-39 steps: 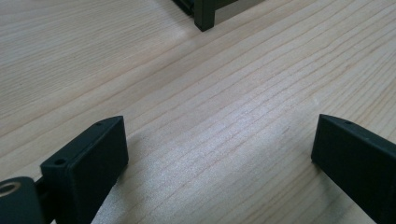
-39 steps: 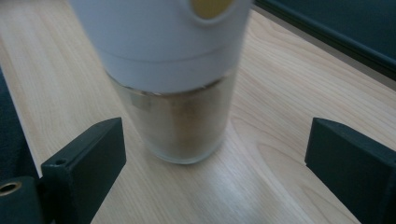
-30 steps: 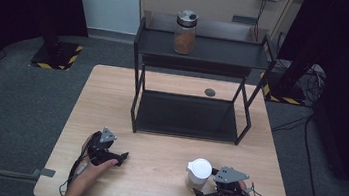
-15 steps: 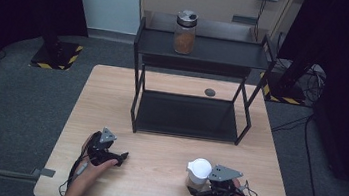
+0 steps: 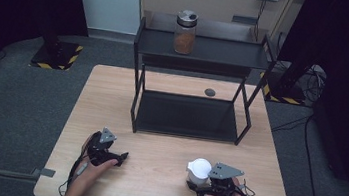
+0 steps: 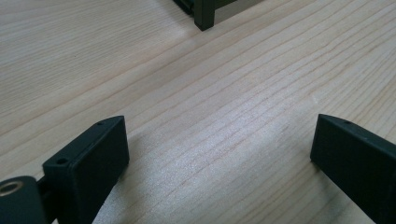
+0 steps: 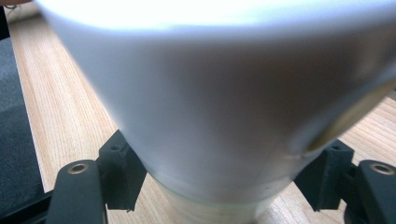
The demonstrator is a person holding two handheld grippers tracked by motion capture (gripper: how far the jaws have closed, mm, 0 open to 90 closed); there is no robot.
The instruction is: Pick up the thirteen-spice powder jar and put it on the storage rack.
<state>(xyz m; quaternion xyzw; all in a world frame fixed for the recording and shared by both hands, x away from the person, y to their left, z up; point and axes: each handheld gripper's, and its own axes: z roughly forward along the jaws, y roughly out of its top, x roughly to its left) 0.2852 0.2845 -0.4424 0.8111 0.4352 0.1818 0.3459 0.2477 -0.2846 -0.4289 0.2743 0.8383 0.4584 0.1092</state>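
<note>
A white cup (image 5: 199,169) stands on the wooden table (image 5: 166,150) near its front right. My right gripper (image 5: 198,180) reaches it from the right, and its jaws have just been closing on it. In the right gripper view the cup (image 7: 219,93) sits very close, and the right gripper (image 7: 223,175) presses its black pads (image 7: 119,170) on both sides of the lower wall. My left gripper (image 5: 122,157) rests at the front left, held by a hand. In its own view the left gripper (image 6: 219,154) stands open over bare wood, with nothing between its jaws.
A black two-level rack (image 5: 203,51) stands across the back half of the table, with a leg (image 6: 204,16) ahead of the left gripper. A glass jar (image 5: 185,32) with brown contents and a metal lid is on its top shelf. A small dark disc (image 5: 209,92) lies behind the rack.
The right gripper's jaws have come together onto the white cup. Both hands have kept their places, and the left gripper looks the same.
</note>
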